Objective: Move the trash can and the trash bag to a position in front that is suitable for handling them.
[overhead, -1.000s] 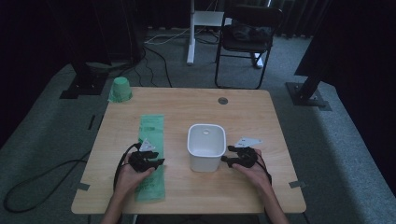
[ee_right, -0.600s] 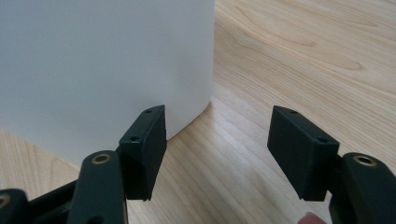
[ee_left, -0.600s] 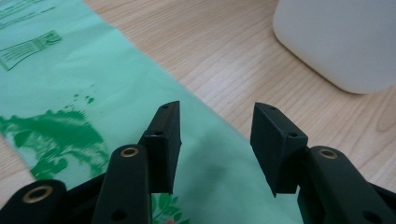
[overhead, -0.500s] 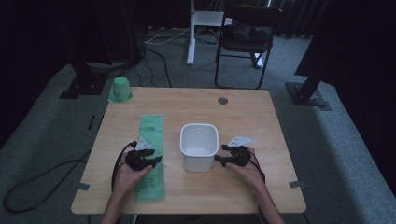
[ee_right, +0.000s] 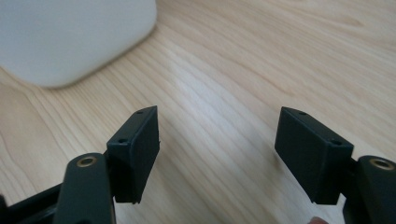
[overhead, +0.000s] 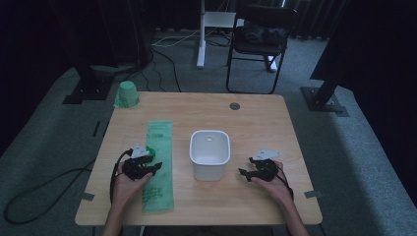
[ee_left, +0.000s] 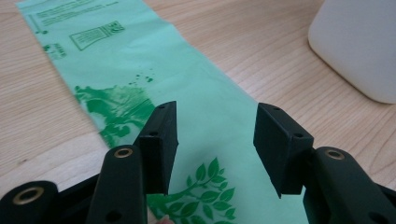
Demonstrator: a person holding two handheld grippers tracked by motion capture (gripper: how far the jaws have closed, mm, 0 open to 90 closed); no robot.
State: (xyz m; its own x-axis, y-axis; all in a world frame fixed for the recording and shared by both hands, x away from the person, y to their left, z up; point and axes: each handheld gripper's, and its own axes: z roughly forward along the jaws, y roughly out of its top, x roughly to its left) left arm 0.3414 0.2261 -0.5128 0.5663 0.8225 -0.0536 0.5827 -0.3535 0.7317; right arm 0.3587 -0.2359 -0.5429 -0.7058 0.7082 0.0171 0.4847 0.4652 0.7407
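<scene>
Claws both spread wide, gripping nothing: your left claw (ee_left: 212,144) hovers over the flat green bag (ee_left: 154,84), your right claw (ee_right: 217,154) beside the white bin (overhead: 210,153) mid-surface. Next, probably pinch that bag's edge.

Left claw (overhead: 156,166) and right claw (overhead: 245,171) both gape wide, held low, pointing inward.
</scene>
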